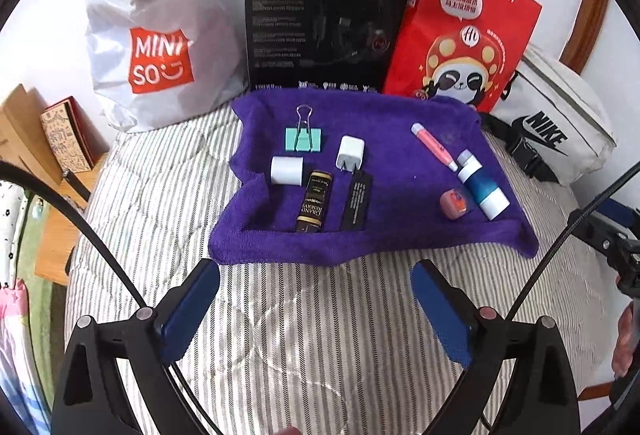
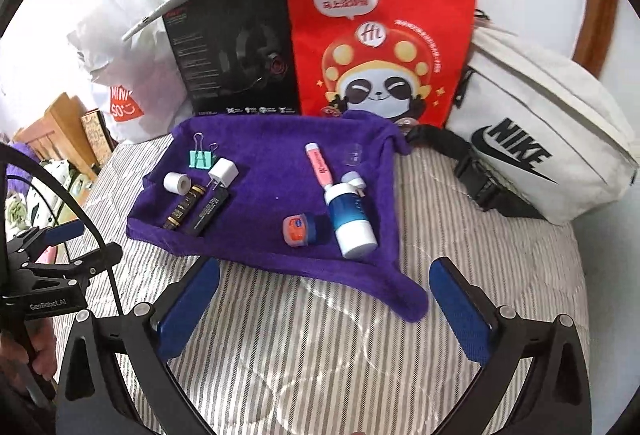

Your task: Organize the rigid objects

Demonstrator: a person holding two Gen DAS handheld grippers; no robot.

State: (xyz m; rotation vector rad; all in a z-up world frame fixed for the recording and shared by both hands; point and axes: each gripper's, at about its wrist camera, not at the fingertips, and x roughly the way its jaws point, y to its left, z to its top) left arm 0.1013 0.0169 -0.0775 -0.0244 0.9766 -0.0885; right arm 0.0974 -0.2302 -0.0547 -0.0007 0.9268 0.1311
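Note:
A purple cloth [image 1: 400, 235] [image 2: 272, 163] lies on the striped bed. On its left lie a mint binder clip [image 1: 303, 139] [image 2: 200, 158], a white roll [image 1: 286, 171] [image 2: 176, 182], a white charger plug [image 1: 350, 153] [image 2: 224, 173], a dark gold-lettered tube [image 1: 314, 201] [image 2: 184, 209] and a black stick [image 1: 357, 200] [image 2: 208, 211]. On its right lie a pink pen [image 1: 434, 146] [image 2: 319, 165], a blue-and-white bottle [image 1: 482, 187] [image 2: 350, 221] and a small orange tin [image 1: 454, 203] [image 2: 297, 231]. My left gripper [image 1: 314, 277] and right gripper [image 2: 324, 275] are open and empty, just short of the cloth's near edge.
Behind the cloth stand a white Miniso bag [image 1: 156, 35], a black headset box [image 1: 320, 23] [image 2: 236, 55] and a red panda bag [image 1: 464, 31] [image 2: 380, 35]. A white Nike pouch [image 1: 556, 127] [image 2: 540, 139] lies right. A wooden bedside table [image 1: 48, 171] stands left of the bed.

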